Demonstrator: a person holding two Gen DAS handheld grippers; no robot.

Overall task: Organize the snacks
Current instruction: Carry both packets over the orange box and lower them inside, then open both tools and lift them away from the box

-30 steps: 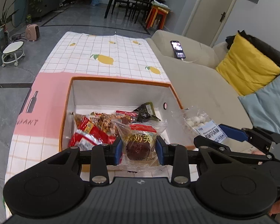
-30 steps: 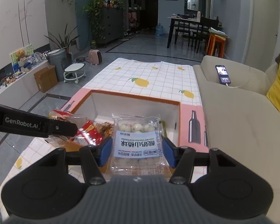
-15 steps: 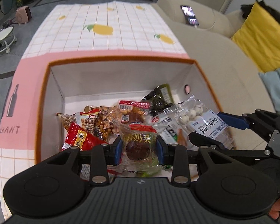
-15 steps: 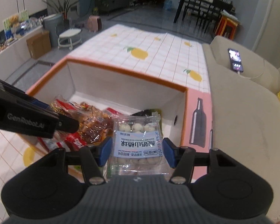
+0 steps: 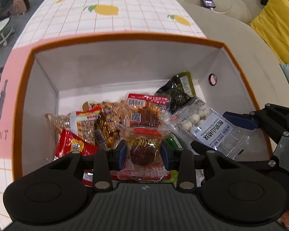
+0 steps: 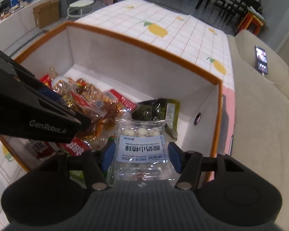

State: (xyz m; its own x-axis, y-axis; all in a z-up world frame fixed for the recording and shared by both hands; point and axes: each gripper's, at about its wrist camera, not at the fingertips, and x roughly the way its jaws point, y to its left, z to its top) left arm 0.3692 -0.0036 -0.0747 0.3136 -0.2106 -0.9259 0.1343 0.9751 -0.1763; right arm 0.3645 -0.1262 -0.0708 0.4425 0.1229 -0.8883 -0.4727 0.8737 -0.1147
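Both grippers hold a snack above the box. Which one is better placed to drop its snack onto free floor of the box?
Right, probably. The right gripper holds the white-ball packet beside bare box floor, while the left gripper's cake packet hangs over piled snacks.

A clear packet holding a dark round cake [image 5: 144, 150], red band across its top, sits clamped between the left gripper [image 5: 144, 155]'s blue pads, upright and facing the camera. A clear bag of white balls with a pale blue label [image 6: 141, 150] is gripped between the right gripper [image 6: 141, 155]'s pads. Both hang over the orange-rimmed white box [image 5: 125, 36], whose floor ahead of the grippers carries a heap of red, orange and dark green snack packets [image 5: 113, 123].
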